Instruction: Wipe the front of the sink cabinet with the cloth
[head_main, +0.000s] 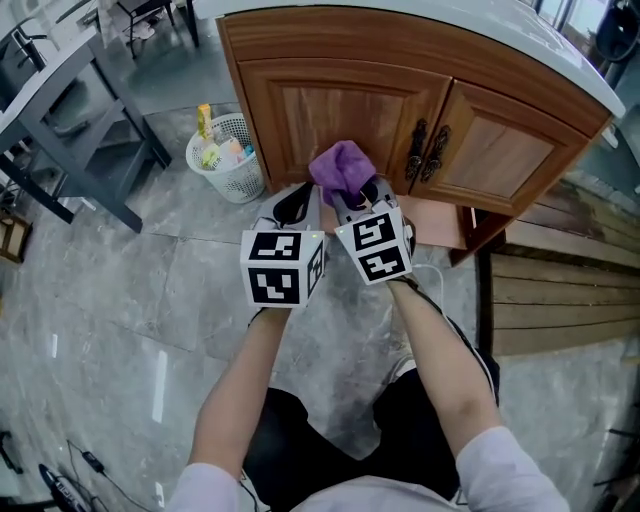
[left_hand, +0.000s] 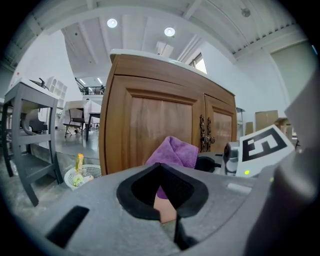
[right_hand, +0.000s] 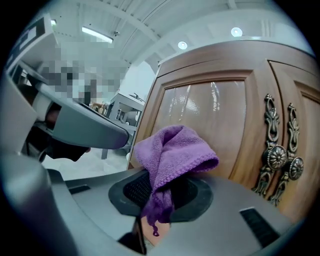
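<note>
Cloth (right_hand: 172, 152) clamped in R gripper (right_hand: 156, 215), just before cabinet (right_hand: 210, 115) front.

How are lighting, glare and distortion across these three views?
Head view: even light, sharp, cabinet top bowed by the lens. Left gripper view: strong fisheye, black corners, lamps blown out. Right gripper view: glare streaks on the door, cloth sharp.

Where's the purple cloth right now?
Head view, centre: the purple cloth is pinched in the right gripper, bunched up before the cabinet's left door, just left of the ornate door handles.
</note>
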